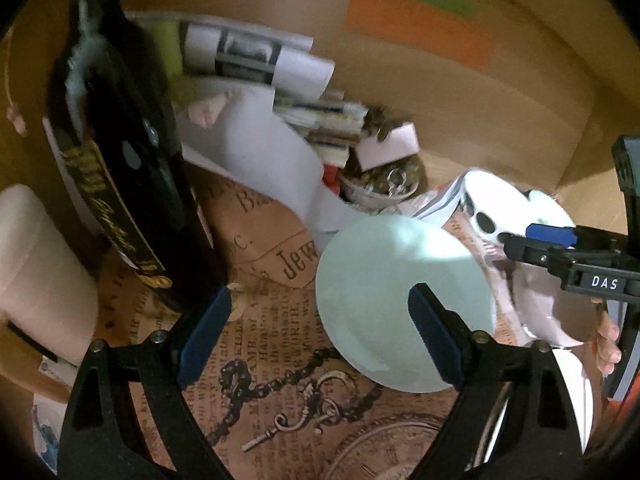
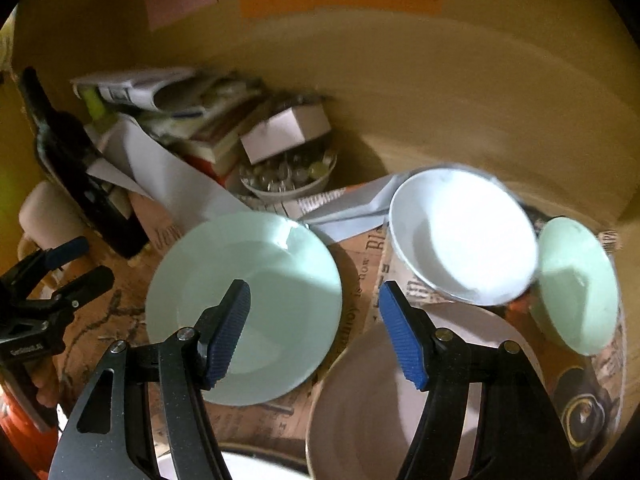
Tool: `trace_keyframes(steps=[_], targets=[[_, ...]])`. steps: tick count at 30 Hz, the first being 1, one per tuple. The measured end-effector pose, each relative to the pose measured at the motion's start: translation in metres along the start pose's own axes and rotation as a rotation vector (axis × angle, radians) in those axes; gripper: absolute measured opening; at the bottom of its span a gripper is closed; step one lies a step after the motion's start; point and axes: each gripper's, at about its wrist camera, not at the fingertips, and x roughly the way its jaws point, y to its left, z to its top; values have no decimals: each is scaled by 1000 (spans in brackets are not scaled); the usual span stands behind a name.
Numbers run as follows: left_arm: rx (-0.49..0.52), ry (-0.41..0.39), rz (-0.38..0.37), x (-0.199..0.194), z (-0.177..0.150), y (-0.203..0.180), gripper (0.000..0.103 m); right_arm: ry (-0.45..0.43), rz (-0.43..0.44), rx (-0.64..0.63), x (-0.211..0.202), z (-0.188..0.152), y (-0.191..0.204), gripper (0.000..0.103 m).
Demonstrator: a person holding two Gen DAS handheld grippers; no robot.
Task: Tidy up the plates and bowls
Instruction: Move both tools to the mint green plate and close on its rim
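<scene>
From the left wrist we look steeply down, close over the mint plate, which sits right of centre. From the right wrist we face it just as closely, left of centre. We share that plate and the books behind it.

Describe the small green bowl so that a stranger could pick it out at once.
Start at the newspaper-print table cover and find the big white bowl at its right side. Right beside that bowl, further right, sits the small green bowl, tipped on its side. It is the same pale green as the plate, but much smaller and deeper.
</scene>
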Motion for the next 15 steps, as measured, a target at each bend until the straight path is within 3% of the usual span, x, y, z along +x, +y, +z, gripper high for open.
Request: trace_keyframes(steps=[4, 8, 12, 15], targets=[[4, 54, -10, 19, -2, 2, 91, 77, -1, 0, 23, 6, -6, 63], [10, 85, -24, 31, -7, 3, 89, 142, 7, -8, 41, 9, -7, 51], [15, 126, -52, 42, -10, 4, 71, 199, -6, -30, 53, 11, -5, 44], [9, 148, -70, 48, -12, 6, 65, 221, -28, -57, 56, 13, -2, 43]])
